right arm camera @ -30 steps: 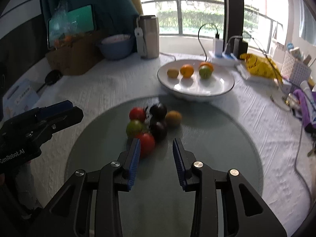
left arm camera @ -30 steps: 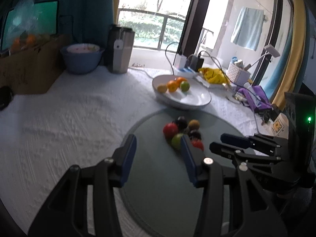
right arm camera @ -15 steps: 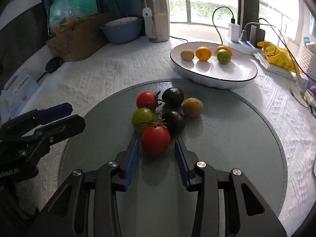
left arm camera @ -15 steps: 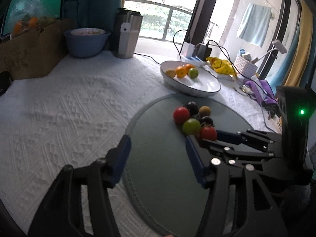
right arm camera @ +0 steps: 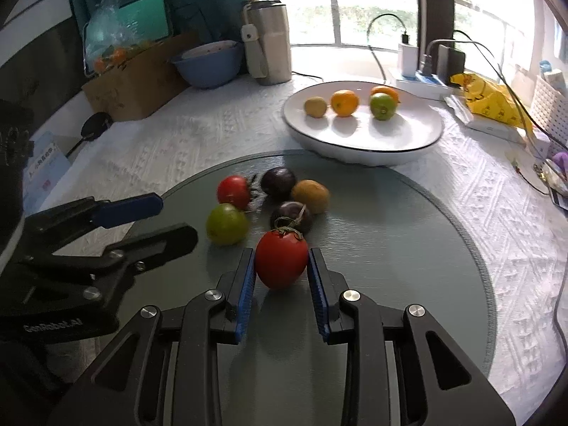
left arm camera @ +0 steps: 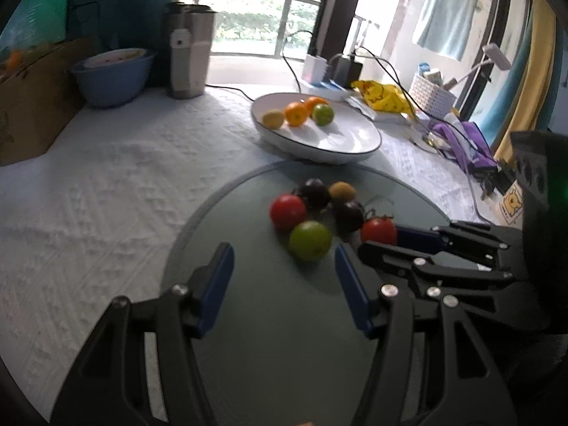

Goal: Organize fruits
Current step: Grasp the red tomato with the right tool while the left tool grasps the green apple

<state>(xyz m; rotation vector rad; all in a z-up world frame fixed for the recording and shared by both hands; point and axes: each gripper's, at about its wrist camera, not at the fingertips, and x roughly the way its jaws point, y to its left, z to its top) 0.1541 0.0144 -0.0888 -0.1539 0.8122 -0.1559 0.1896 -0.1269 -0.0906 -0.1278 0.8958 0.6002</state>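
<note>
Several fruits lie on a round grey glass mat point(right arm camera: 390, 248): a red tomato point(right arm camera: 233, 191), a green tomato point(right arm camera: 226, 223), two dark plums point(right arm camera: 278, 181), a brown kiwi point(right arm camera: 310, 196). My right gripper point(right arm camera: 282, 266) is shut on a second red tomato point(right arm camera: 281, 257), which rests on the mat; it also shows in the left wrist view point(left arm camera: 379, 231). My left gripper point(left arm camera: 282, 280) is open and empty, just short of the green tomato point(left arm camera: 310, 240). A white plate point(right arm camera: 408, 131) behind holds a kiwi, two oranges and a lime.
A steel tumbler point(right arm camera: 268, 42), a blue bowl point(right arm camera: 207, 62) and a cardboard box point(right arm camera: 135, 81) stand at the back left. A power strip with cables point(right arm camera: 426, 71), a yellow bag point(right arm camera: 493, 101) and a white basket point(right arm camera: 550, 103) are at the back right.
My right gripper moved forward around the near red tomato and closed on it. My left gripper moved closer to the fruit cluster and stayed open.
</note>
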